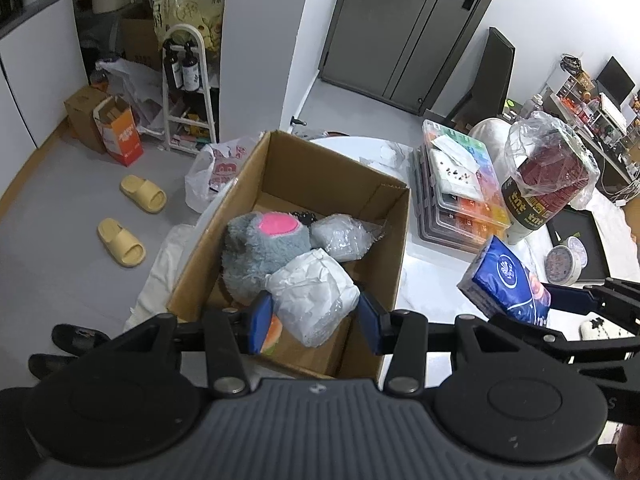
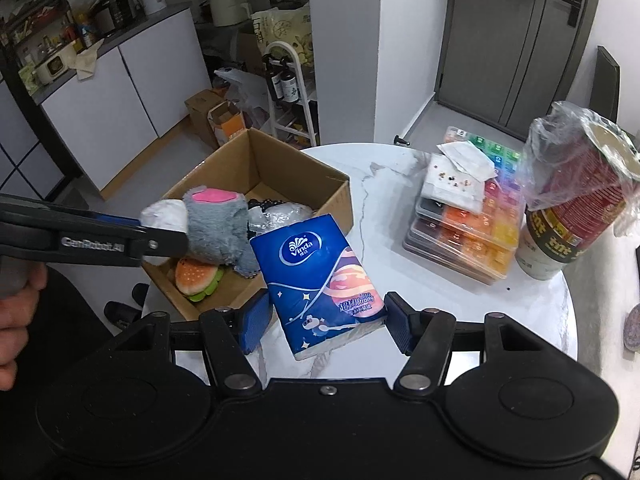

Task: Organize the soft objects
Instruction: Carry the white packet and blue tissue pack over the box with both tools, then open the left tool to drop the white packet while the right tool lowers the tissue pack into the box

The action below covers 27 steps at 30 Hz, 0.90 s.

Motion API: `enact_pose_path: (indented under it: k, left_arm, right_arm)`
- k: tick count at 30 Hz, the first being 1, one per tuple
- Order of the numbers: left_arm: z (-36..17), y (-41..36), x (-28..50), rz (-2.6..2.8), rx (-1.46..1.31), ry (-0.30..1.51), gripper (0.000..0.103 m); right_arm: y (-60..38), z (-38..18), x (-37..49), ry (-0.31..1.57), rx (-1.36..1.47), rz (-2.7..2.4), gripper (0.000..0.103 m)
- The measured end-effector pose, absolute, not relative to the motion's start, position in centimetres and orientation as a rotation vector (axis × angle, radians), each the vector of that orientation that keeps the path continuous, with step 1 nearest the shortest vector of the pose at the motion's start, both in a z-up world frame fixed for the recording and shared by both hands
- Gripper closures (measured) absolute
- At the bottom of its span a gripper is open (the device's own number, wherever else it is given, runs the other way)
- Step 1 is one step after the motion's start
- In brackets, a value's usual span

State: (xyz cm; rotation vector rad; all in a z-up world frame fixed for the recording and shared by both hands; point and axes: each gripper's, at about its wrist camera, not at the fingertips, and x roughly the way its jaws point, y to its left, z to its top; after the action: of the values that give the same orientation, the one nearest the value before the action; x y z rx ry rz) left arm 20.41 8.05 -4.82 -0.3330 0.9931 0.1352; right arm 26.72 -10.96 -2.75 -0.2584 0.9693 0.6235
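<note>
right now the right gripper (image 2: 326, 322) is clamped on a blue vinda tissue pack (image 2: 320, 288), both blue pads pressed to its sides, and holds it in the air above the white marble table (image 2: 384, 200), just beside the open cardboard box (image 2: 304, 168). the left gripper (image 1: 316, 312) grips a white plastic-wrapped soft bundle (image 1: 316, 292) between its pads, over the near end of the box. inside the box lie a grey plush toy (image 1: 260, 248) with a pink patch, a second clear-wrapped white bundle (image 1: 340, 236) beside it, a plush hamburger (image 2: 198, 278) under the grey toy, and something small and black at the back, too blurred to name. on the table to the right sits a stack of clear bead organiser cases (image 2: 464, 224), and beyond it a paper cup stack (image 2: 576, 208) in a plastic bag. 2 yellow slippers (image 1: 132, 216) lie on the grey floor.
</note>
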Motion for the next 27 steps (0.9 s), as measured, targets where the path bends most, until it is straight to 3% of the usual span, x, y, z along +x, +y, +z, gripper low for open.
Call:
enact_pose_path:
  k: [20,27]
  left_arm:
    - [-10.2,7.4,22.7,0.122,-0.439,1.066,0.057]
    - [-10.3,8.3,22.7,0.128,-0.5,1.054,0.043]
  right_arm:
    - [-10.0,-4.0,27.8,1.007,-0.293,0.589,0.043]
    - [-10.1,-4.5,28.3,1.017,-0.276,0.585,0.043]
